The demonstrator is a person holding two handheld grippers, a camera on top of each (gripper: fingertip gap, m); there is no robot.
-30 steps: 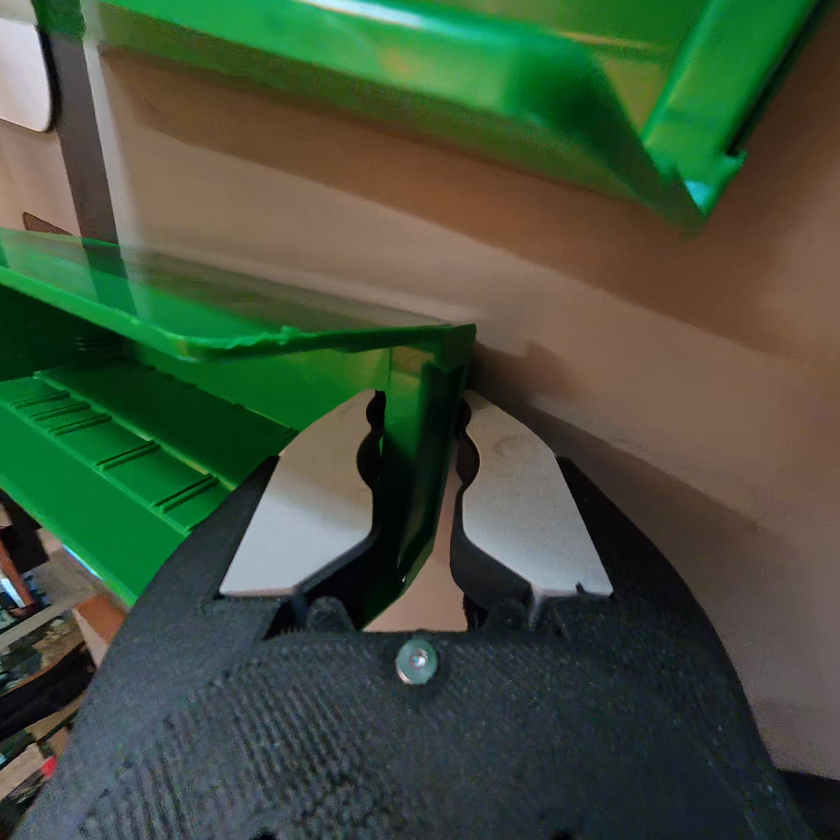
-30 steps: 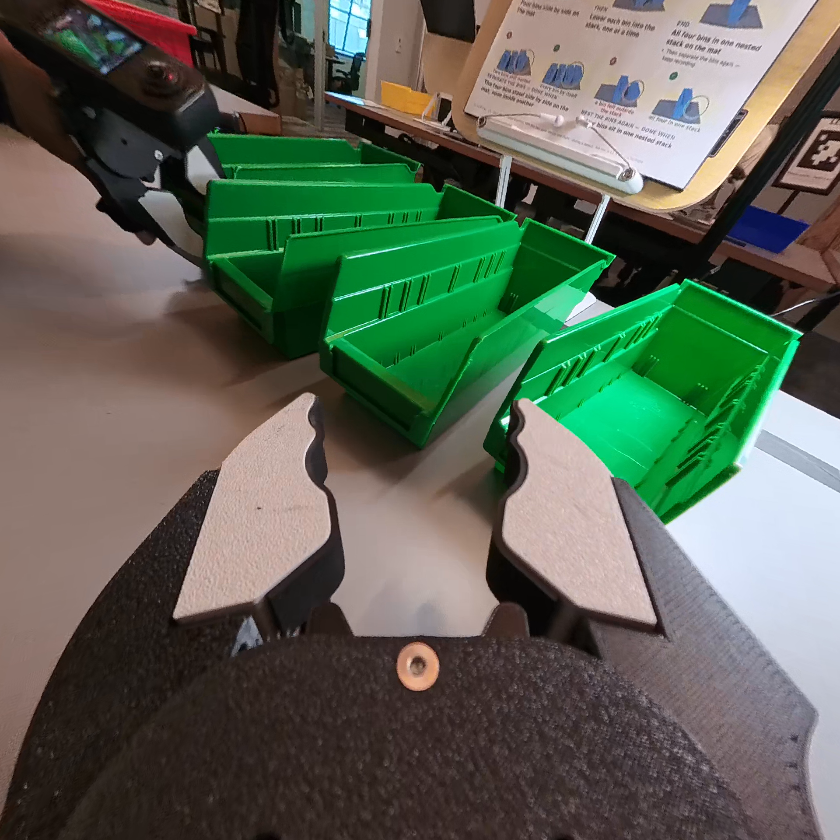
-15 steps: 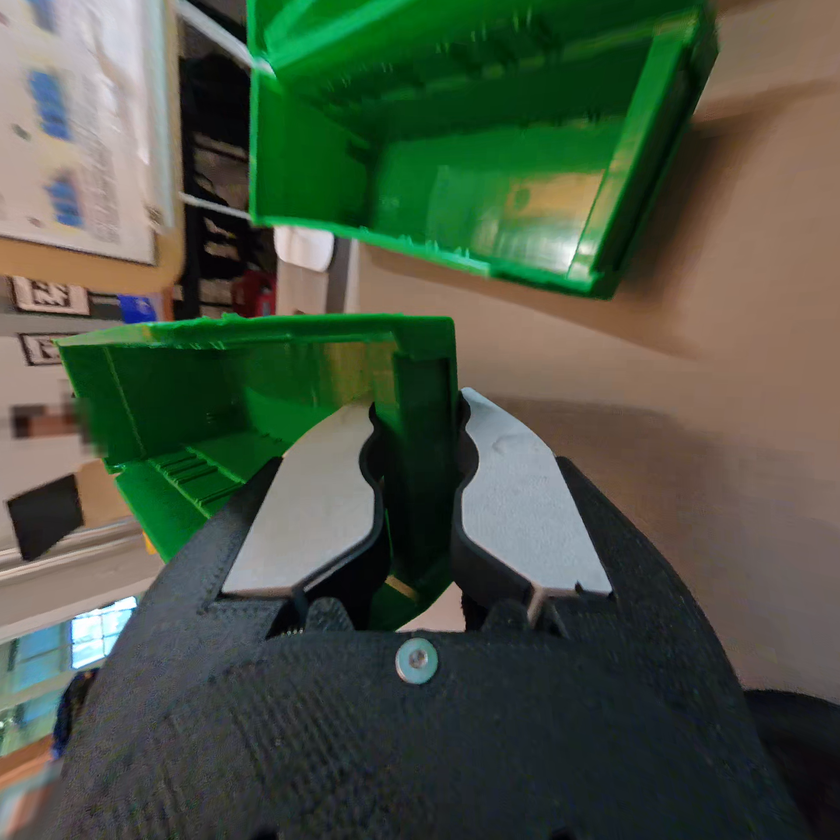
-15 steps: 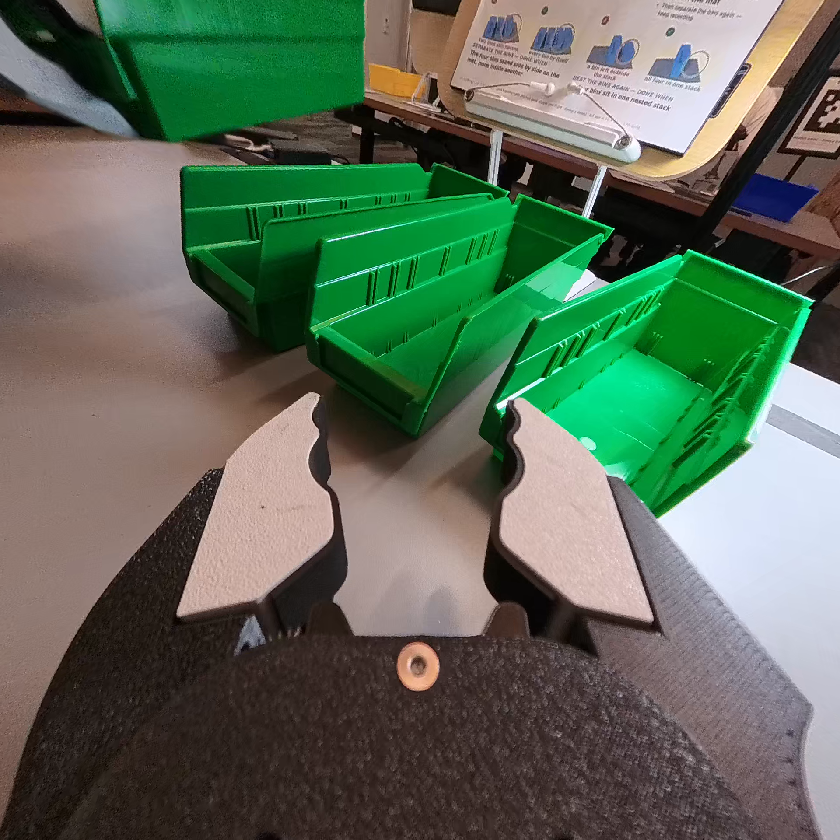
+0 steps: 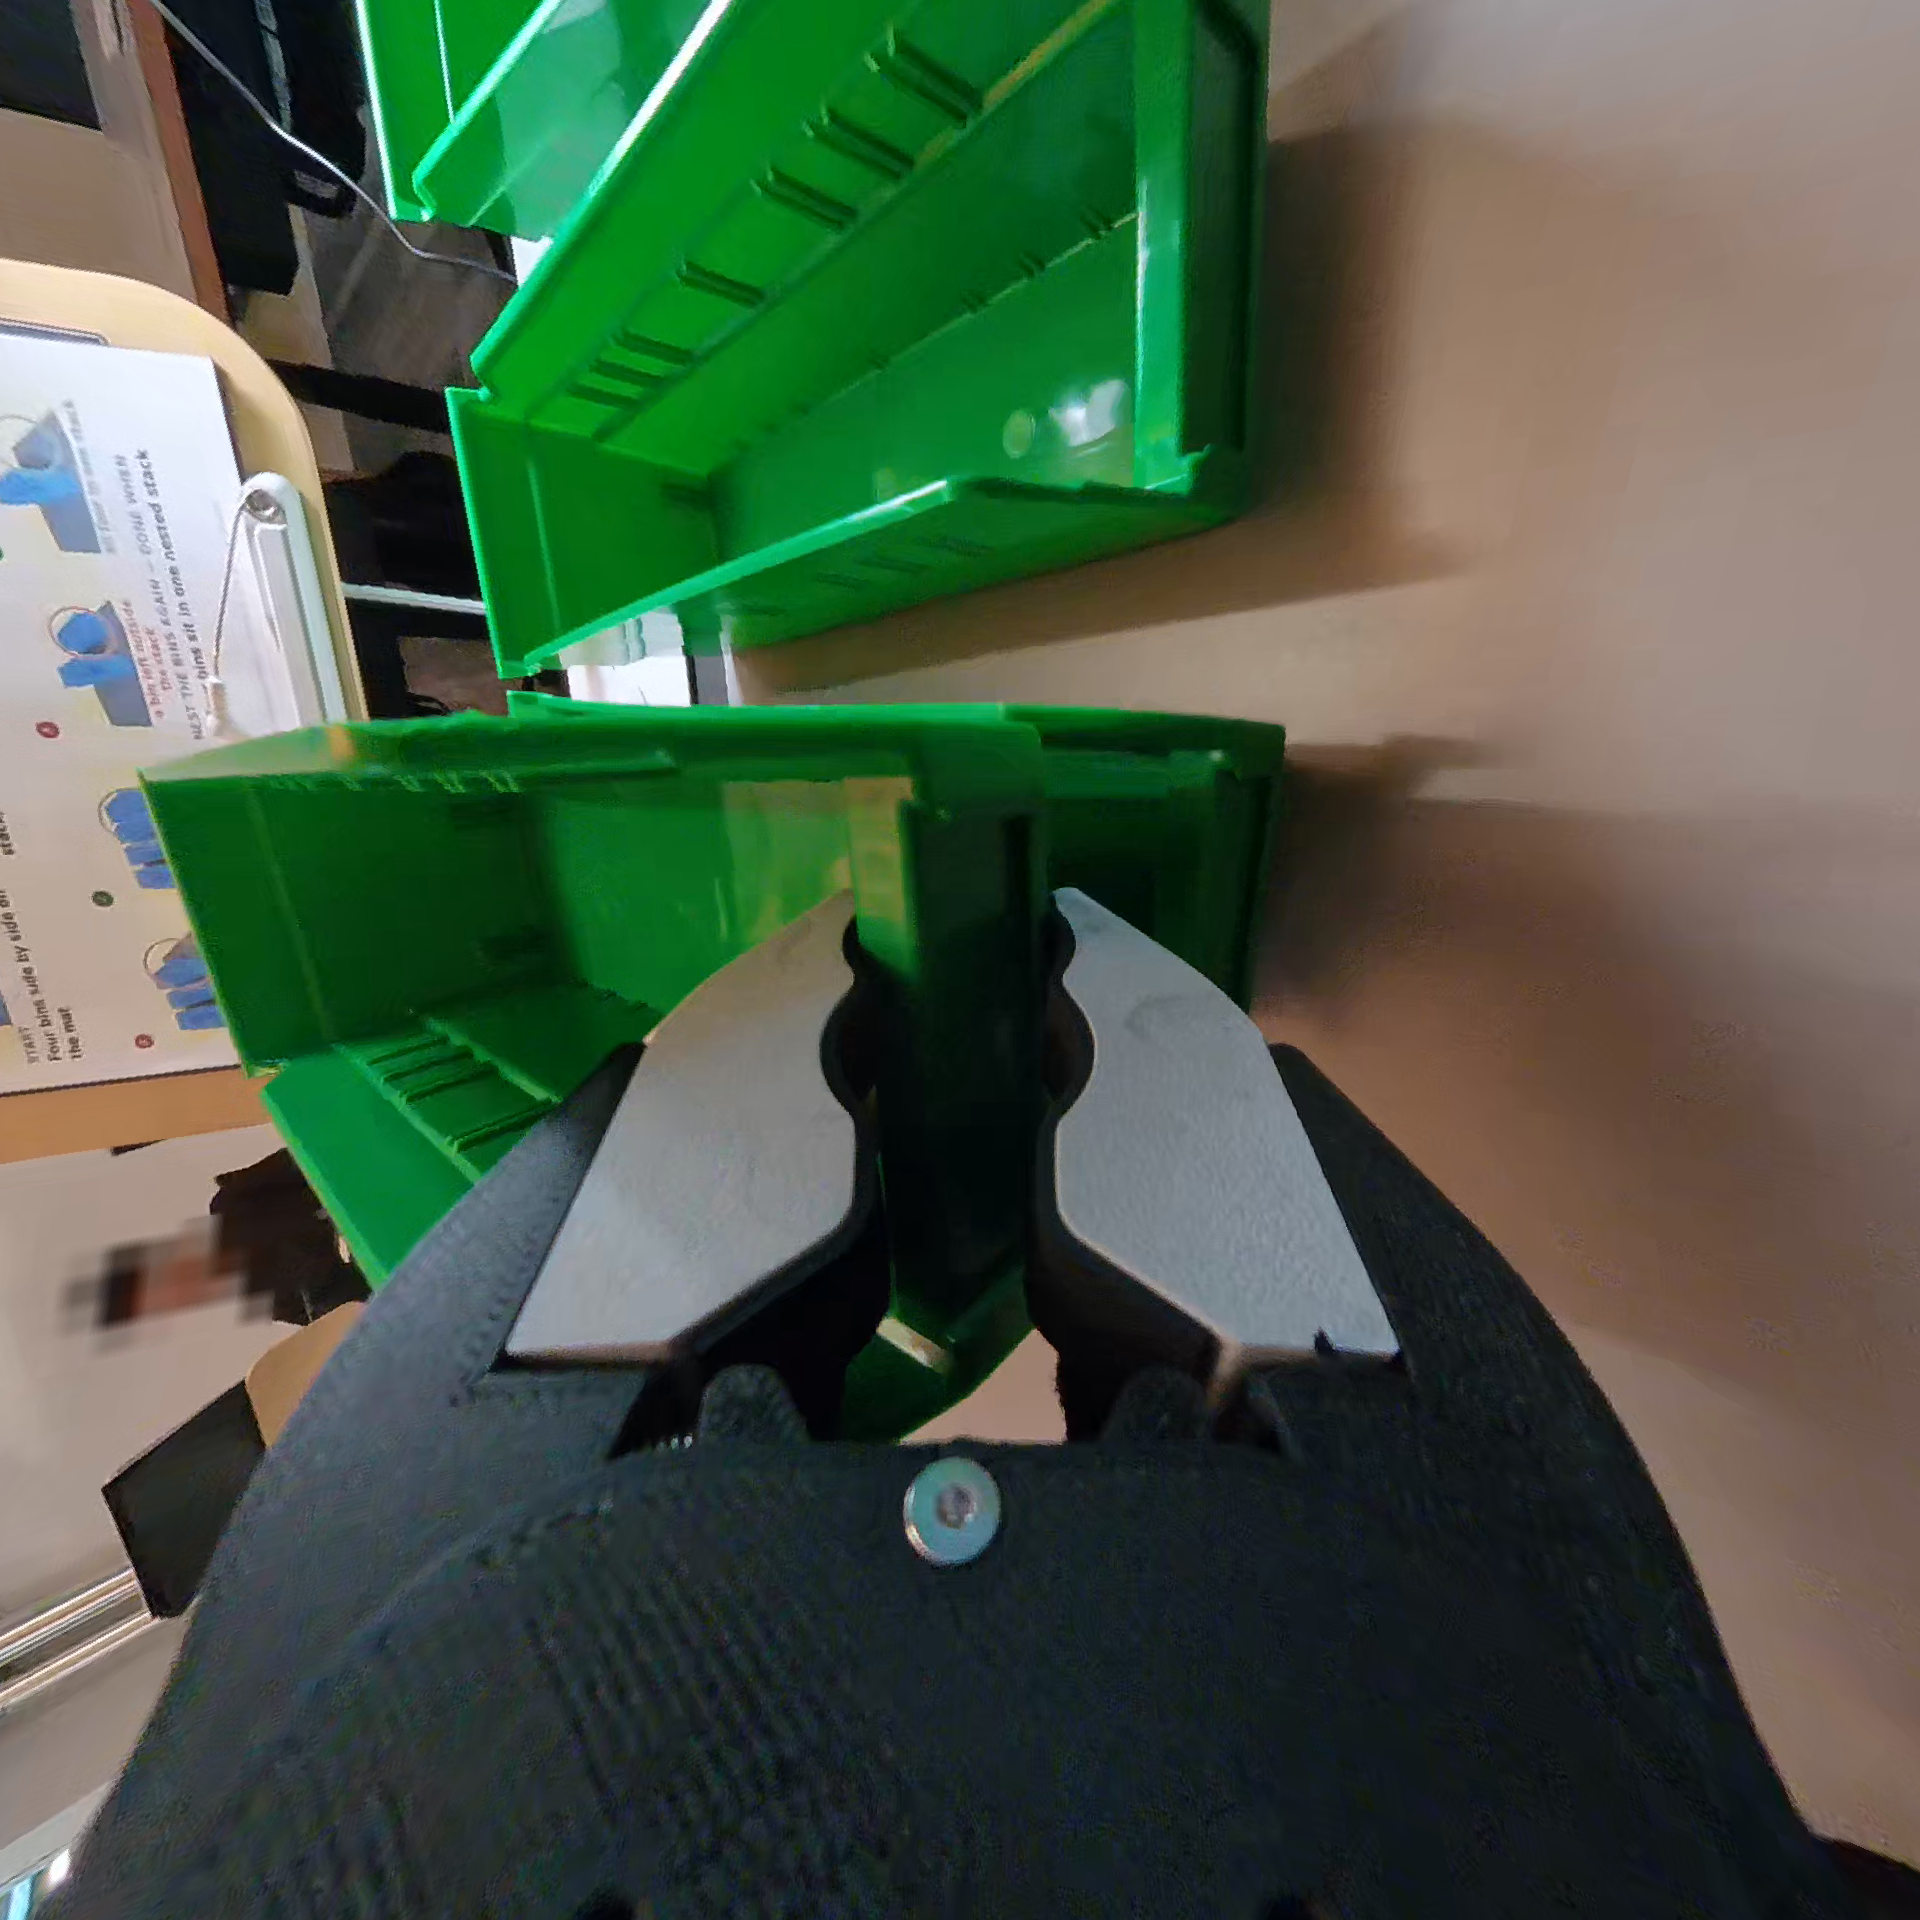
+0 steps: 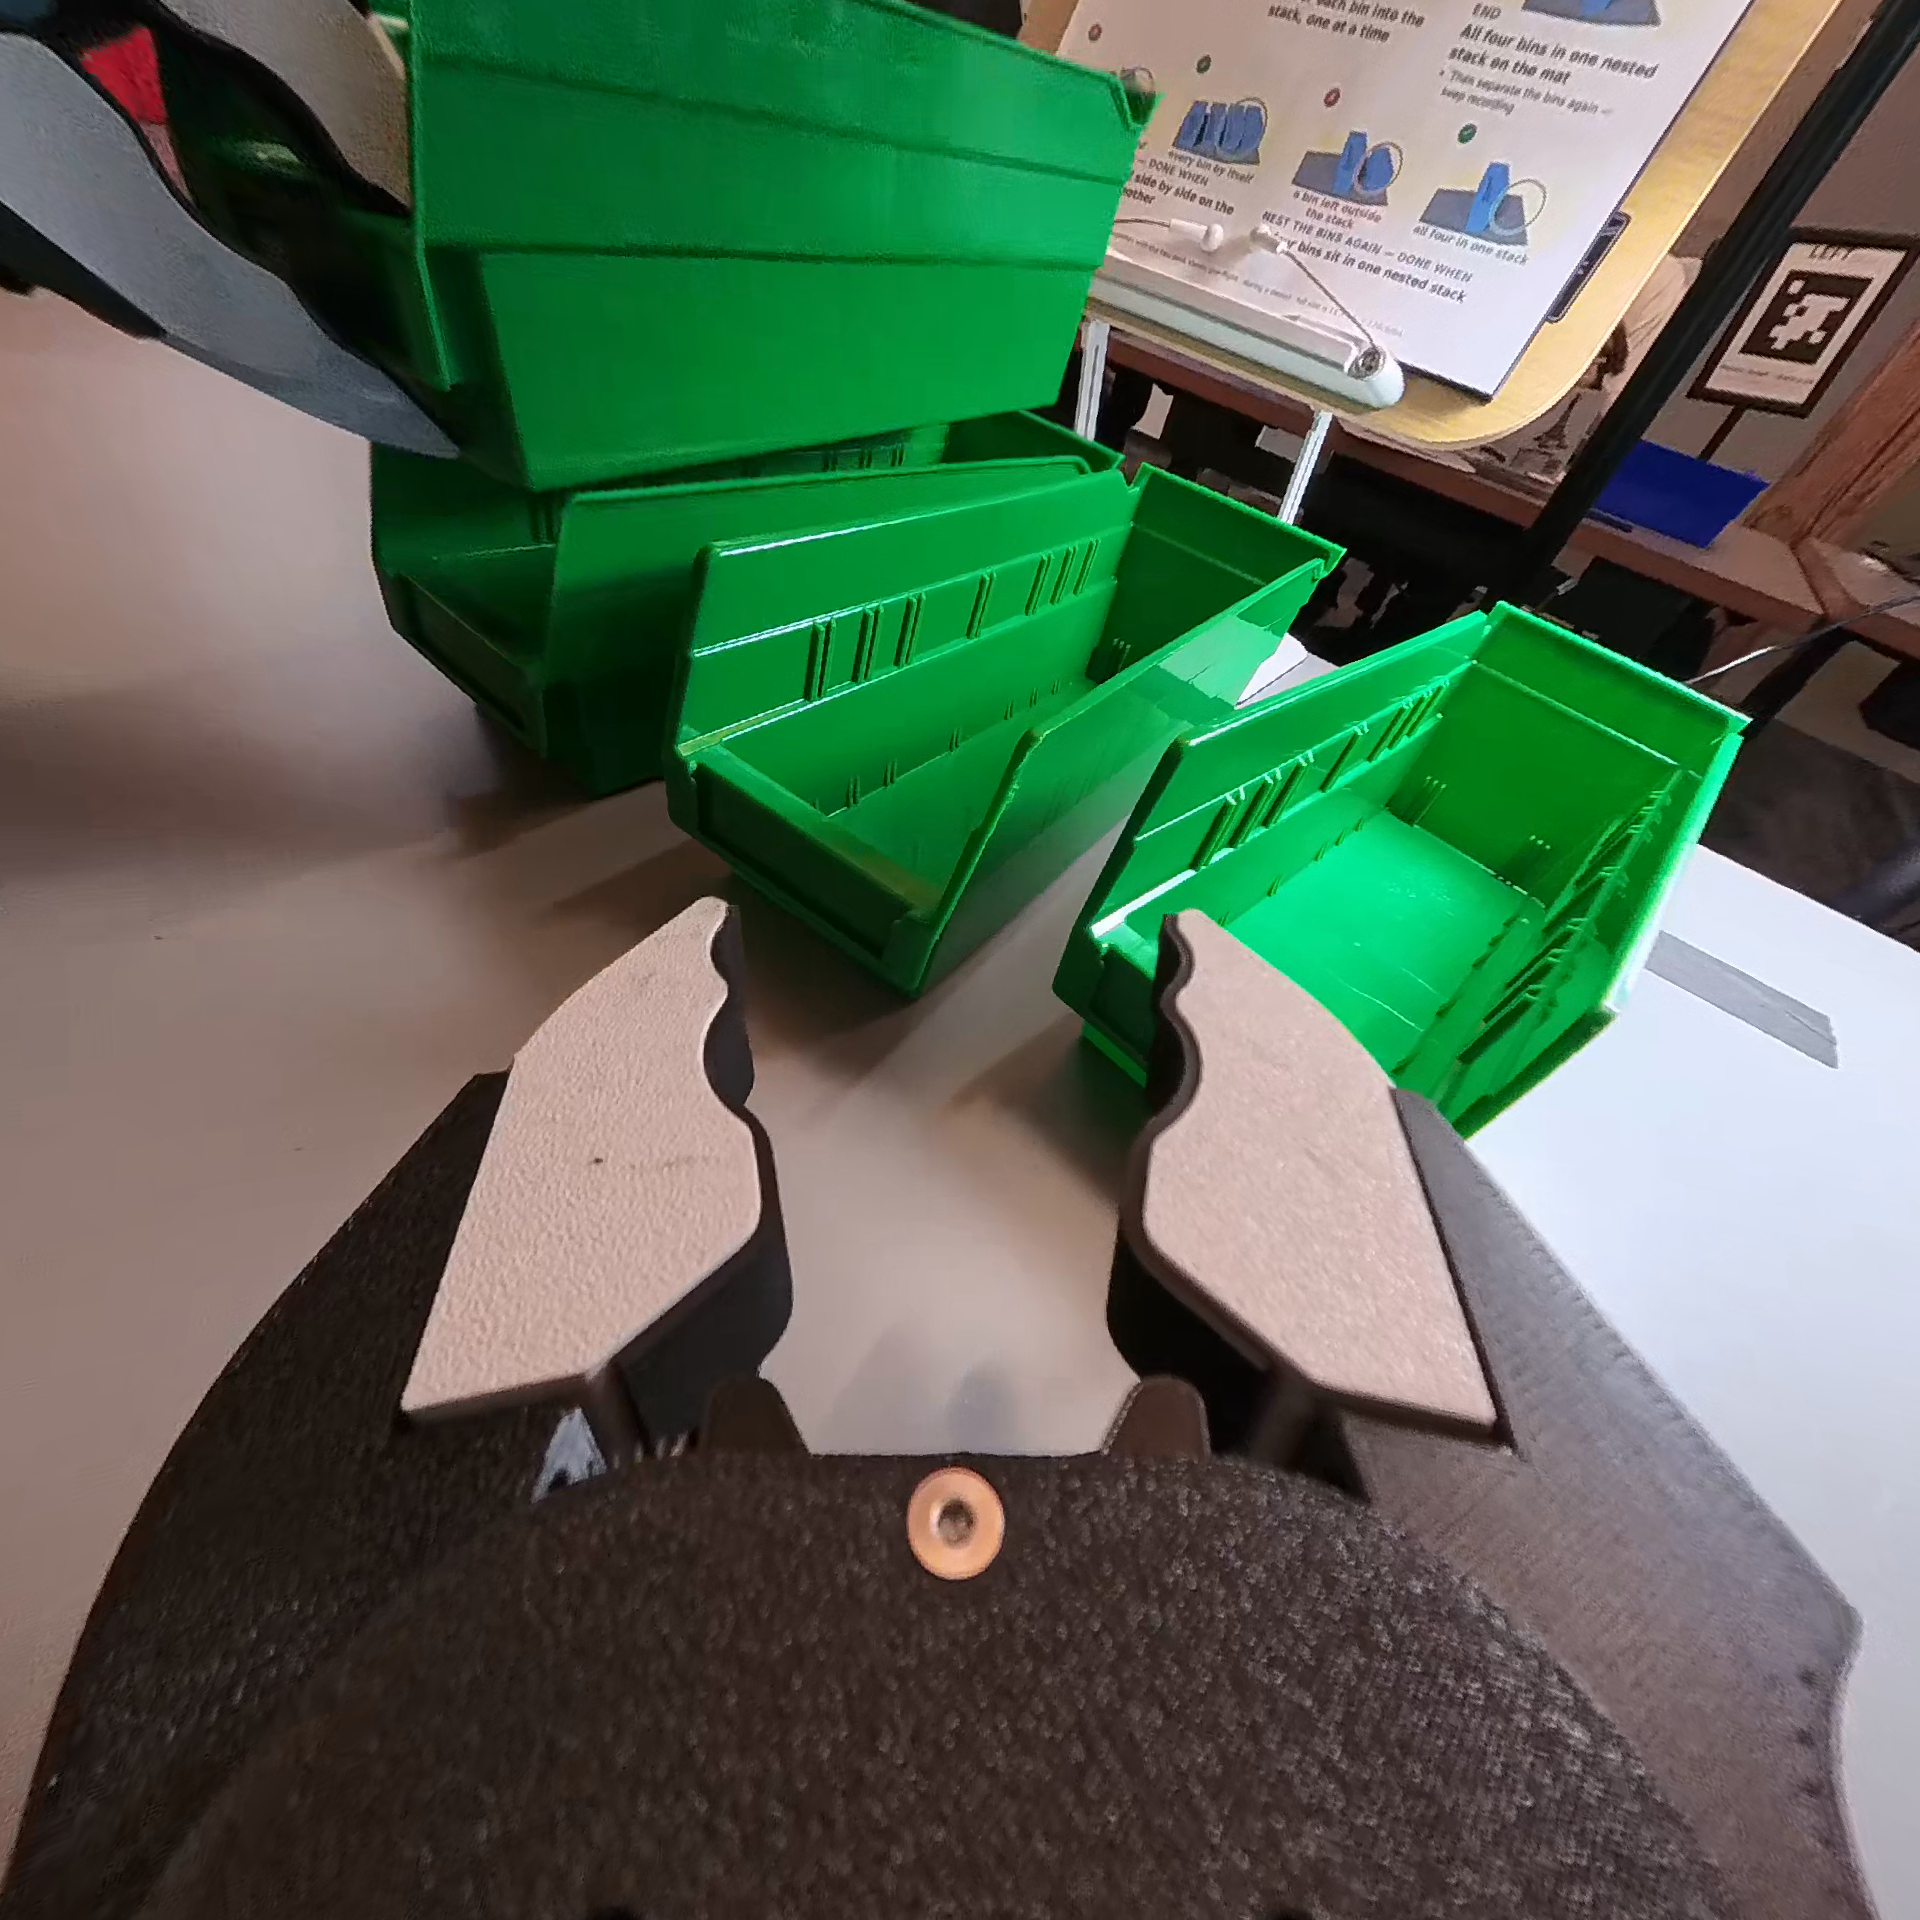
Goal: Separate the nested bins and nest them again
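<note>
Right wrist view shows the right gripper low over the tan table with its grey fingers spread apart and nothing between them. Toward one o'clock from its tips sits a bright green bin, open top up, with ribbed slots moulded along its long walls and a low front lip; its near corner lies just beside the right-hand finger. At twelve o'clock stands a second green bin of the same make, long and narrow, apart from the first. Behind it at eleven o'clock a third green bin rests on the table, largely in shadow. Above that one, at about eleven o'clock near the top edge, the lifted bin hangs in the air with its smooth outer side toward the camera, its end wall pinched by the left gripper. An instruction board on a stand sits at one o'clock beyond the table. In the left wrist view, which is rolled sideways, the left gripper is clenched on the front wall of the lifted bin, one finger inside and one outside; the ribbed interior runs off toward nine o'clock. At twelve o'clock another green bin lies on the table.
</note>
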